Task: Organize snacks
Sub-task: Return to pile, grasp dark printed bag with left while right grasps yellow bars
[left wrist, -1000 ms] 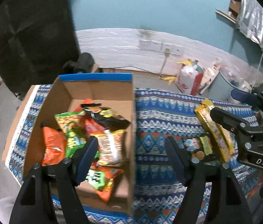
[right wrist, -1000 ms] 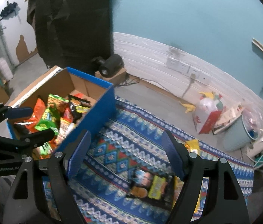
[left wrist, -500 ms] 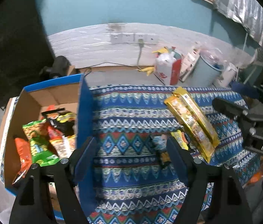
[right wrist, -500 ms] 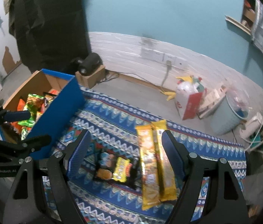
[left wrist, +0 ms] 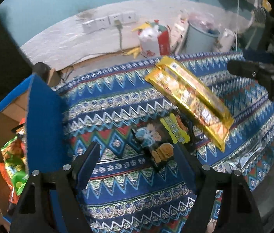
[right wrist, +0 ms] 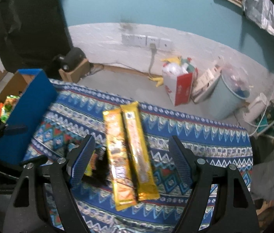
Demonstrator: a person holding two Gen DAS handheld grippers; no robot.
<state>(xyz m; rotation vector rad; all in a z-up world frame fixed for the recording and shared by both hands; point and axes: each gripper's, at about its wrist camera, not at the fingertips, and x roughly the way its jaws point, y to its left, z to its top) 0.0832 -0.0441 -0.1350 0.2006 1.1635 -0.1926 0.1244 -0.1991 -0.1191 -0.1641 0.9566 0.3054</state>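
Snack packets in green and orange wrappers (left wrist: 13,167) are seen inside the blue cardboard box (left wrist: 43,128), while two long golden packets (right wrist: 129,151) and a black packet (left wrist: 156,145) lie on the patterned blue surface (left wrist: 117,190). Both the left hand-held gripper (left wrist: 137,165) and the right hand-held gripper (right wrist: 131,159) are held apart, nothing clamped.

Two long gold snack packets (right wrist: 129,151) at twelve o'clock, one dark packet (left wrist: 161,143) at nine, one blue box (right wrist: 28,114) holding several bagged snacks (left wrist: 13,167).

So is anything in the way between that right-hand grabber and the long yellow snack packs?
Nothing visible. The right hand-held gripper hangs open above the two yellow packs, which lie bare on the patterned cloth. The dark snack packet lies beside them, not over them.
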